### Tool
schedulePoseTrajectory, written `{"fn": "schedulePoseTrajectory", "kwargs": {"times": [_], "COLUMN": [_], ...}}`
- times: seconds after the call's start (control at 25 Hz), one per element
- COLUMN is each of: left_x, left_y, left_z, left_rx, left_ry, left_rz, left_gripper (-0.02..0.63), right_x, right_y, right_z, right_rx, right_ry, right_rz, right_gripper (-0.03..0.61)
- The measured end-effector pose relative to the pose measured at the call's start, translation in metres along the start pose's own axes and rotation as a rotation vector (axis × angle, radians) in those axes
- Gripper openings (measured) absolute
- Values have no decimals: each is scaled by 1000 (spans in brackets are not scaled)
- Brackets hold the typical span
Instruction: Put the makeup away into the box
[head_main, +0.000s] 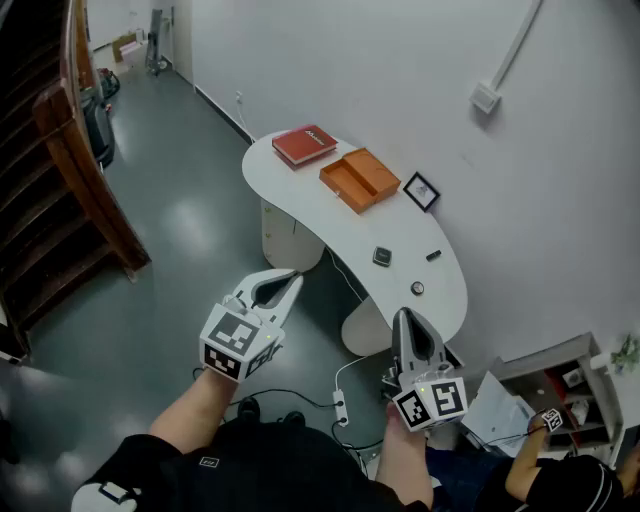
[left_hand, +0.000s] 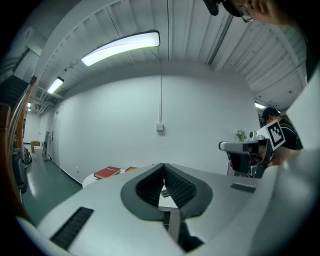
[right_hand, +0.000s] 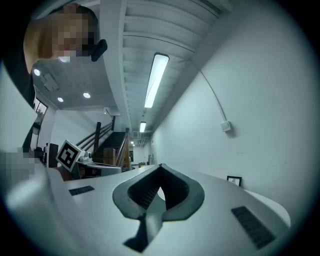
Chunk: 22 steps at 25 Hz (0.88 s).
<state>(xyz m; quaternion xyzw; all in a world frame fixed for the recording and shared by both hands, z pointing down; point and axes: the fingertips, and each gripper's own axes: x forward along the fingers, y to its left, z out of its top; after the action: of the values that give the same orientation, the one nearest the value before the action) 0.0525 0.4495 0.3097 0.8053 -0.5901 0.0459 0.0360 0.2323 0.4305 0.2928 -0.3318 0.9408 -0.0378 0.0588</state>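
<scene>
- A dark square compact (head_main: 381, 256), a small black piece (head_main: 433, 255) and a round pot (head_main: 417, 288) are seen apart on the white table (head_main: 300, 200).
- The orange box (head_main: 359, 179) lies open farther along, between a red book (head_main: 305, 145) and a framed picture (head_main: 421, 190).
- The left gripper (head_main: 296, 275) and right gripper (head_main: 403, 315) are held short of the table, jaws together on nothing.

A red book (head_main: 305, 145) lies at the far end of the curved white table (head_main: 300, 215). A small framed picture (head_main: 421, 190) sits at the table's wall edge. A wooden staircase (head_main: 60, 170) rises well left of the table. A white power strip (head_main: 340, 408) lies on the floor by its near end.
</scene>
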Motion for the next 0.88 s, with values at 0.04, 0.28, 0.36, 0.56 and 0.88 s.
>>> {"fn": "schedulePoseTrajectory", "kwargs": {"times": [0.04, 0.28, 0.36, 0.56, 0.88], "left_x": [1, 9, 11, 18, 19], "left_y": [0, -4, -9, -29, -51], "left_z": [1, 5, 6, 11, 12], "left_rx": [0, -9, -18, -22, -26], "left_ry": [-1, -11, -14, -30, -29], "left_rz": [2, 18, 29, 45, 47], "left_gripper": [14, 14, 14, 14, 14], "right_x": [0, -5, -11, -27, -32], "right_y": [-1, -14, -21, -34, -47], "right_z": [0, 4, 8, 20, 8], "right_rx": [-1, 3, 12, 28, 83], "right_ry": [-1, -7, -14, -49, -24], "right_rz": [1, 4, 6, 32, 59], "right_gripper": [34, 34, 34, 35, 38]}}
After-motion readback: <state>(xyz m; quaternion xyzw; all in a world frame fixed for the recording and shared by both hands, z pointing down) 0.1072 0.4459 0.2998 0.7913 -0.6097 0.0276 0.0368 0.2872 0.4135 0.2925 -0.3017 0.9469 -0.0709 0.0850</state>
